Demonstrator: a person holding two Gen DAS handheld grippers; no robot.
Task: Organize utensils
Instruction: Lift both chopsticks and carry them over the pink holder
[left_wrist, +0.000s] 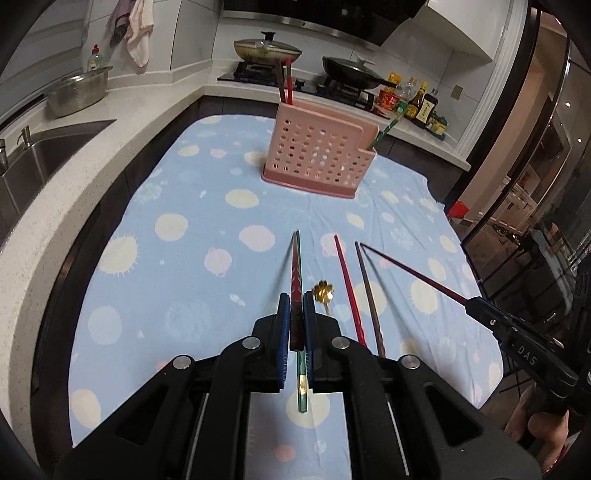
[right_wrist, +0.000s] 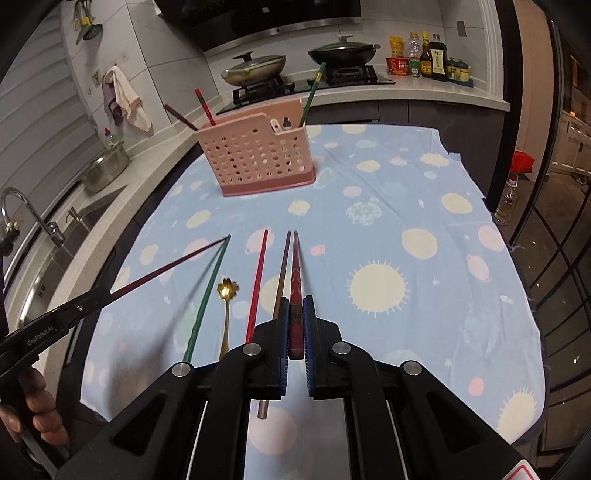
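Holding one dark red chopstick each, both grippers clamped, pink holder straight ahead, tips pointing at it.

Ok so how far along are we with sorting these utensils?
Done: three chopsticks stand in the pink holder. In hand: the left tool grips one dark red chopstick, the right tool another, both above the cloth. Left: the green chopstick, gold spoon, red chopstick and brown chopstick lie on the cloth.
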